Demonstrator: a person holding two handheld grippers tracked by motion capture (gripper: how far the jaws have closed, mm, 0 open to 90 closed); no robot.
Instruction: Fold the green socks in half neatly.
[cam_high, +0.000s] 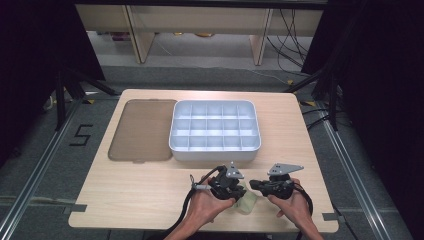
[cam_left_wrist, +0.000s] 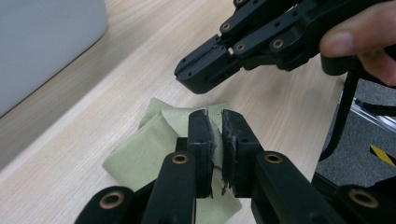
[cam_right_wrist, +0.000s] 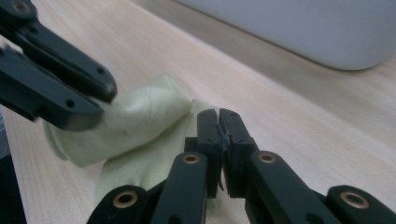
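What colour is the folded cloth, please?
Pale green cloth, clearest in the left gripper view.

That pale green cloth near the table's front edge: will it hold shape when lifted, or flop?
Probably floppy: the pale green cloth lies creased and folded over itself. Likely light; the left hand-held gripper pinches just a thin fold. Unlikely to roll; it lies slumped on the table.

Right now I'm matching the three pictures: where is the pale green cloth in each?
High view: the pale green cloth lies near the table's front edge, between both grippers.
Left gripper view: lower centre, a fold pinched in the jaws.
Right gripper view: left of centre.
Shared landmark: the white compartment tray.
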